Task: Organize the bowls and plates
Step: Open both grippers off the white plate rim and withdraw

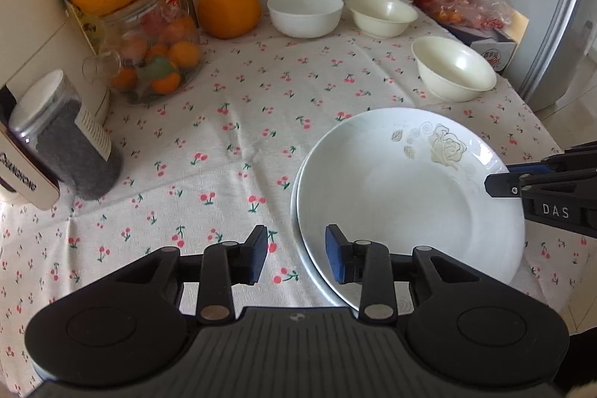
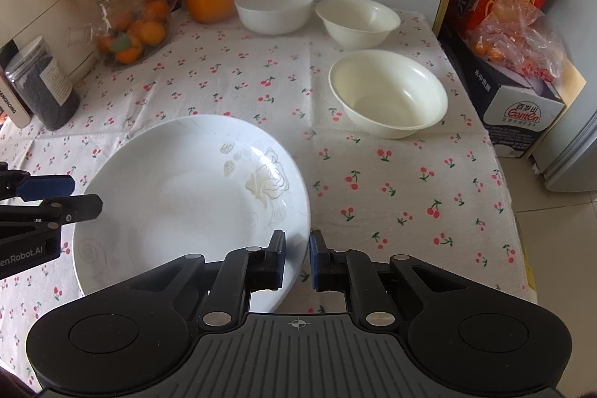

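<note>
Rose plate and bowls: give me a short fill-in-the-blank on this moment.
1. The rose plate lies on top of another ____.
2. The right tongs straddle the plate's ____.
3. ____ bowls stand on the cherry tablecloth.
4. Behind the white bowl stands a black ____.

Missing: plate; rim; three; microwave

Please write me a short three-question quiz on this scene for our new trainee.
1. How many bowls stand on the tablecloth?
2. True or false: the rose-patterned plate lies on a second plate.
3. The left gripper has its fingers: A) shut on a bowl; B) open, astride the plates' edge; C) holding a jar.

Key: 1) three; 2) true; 3) B.
</note>
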A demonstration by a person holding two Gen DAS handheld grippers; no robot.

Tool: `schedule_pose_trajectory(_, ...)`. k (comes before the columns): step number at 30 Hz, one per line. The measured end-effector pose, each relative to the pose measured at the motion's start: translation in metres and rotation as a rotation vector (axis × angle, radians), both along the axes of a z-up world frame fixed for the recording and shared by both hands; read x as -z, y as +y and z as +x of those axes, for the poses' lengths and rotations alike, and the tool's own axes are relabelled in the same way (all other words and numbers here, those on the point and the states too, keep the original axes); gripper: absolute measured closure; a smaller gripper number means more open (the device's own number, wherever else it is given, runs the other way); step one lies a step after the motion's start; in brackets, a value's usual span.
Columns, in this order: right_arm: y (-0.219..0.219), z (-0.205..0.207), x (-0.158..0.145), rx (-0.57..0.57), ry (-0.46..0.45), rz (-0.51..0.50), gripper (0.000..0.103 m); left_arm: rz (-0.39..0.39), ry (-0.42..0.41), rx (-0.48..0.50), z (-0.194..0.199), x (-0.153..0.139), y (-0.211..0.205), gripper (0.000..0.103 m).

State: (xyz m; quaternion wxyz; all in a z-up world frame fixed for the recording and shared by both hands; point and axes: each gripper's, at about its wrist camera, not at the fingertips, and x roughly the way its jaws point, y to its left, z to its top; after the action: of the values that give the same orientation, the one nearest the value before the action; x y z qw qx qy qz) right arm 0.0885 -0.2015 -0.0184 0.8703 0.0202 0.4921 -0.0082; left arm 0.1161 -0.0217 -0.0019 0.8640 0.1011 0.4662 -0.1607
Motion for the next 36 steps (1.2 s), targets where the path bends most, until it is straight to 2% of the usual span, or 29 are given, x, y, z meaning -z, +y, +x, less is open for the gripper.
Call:
schedule_pose_trajectory(3,0.002,0.000,0.001,-0.002,0.001,-0.004,0.092,-0.022,0.033,0.002,0.001,0.004,0.004,0.074)
schedule_pose_trajectory(5,0.001,0.000,0.001,0.001,0.002,0.001,0.092,-0.037,0.042,0.009,0.000,0.004,0.004,0.080)
schedule_pose_trajectory(8,0.001,0.000,0.001,-0.003,0.000,0.001,0.091,-0.032,0.043,0.023,-0.002,0.003,0.000,0.085)
schedule_pose_trajectory(11,-0.001,0.001,0.004,-0.008,-0.002,0.034,0.083,-0.026,0.045,0.030,-0.002,0.004,-0.002,0.084)
schedule_pose_trajectory(19,-0.004,0.002,0.003,-0.008,0.019,0.075,0.076,-0.029,0.056,0.009,0.001,0.004,0.000,0.078)
schedule_pose_trajectory(21,-0.003,0.002,0.002,-0.016,0.015,0.084,0.068,-0.027,0.052,0.005,0.001,0.004,0.000,0.077)
schedule_pose_trajectory(24,-0.002,0.001,-0.001,-0.026,0.003,0.102,0.056,-0.023,0.053,-0.010,0.002,0.003,0.001,0.067)
schedule_pose_trajectory(28,-0.001,0.001,-0.004,-0.034,-0.003,0.123,0.052,-0.028,0.052,-0.027,0.004,0.001,0.002,0.058)
schedule_pose_trajectory(32,-0.003,0.002,-0.008,-0.027,-0.021,0.146,0.047,-0.038,0.035,-0.033,0.004,-0.003,0.000,0.042)
schedule_pose_trajectory(36,-0.008,0.004,-0.017,-0.007,-0.049,0.177,0.033,-0.047,0.010,-0.051,0.005,-0.008,-0.001,0.030)
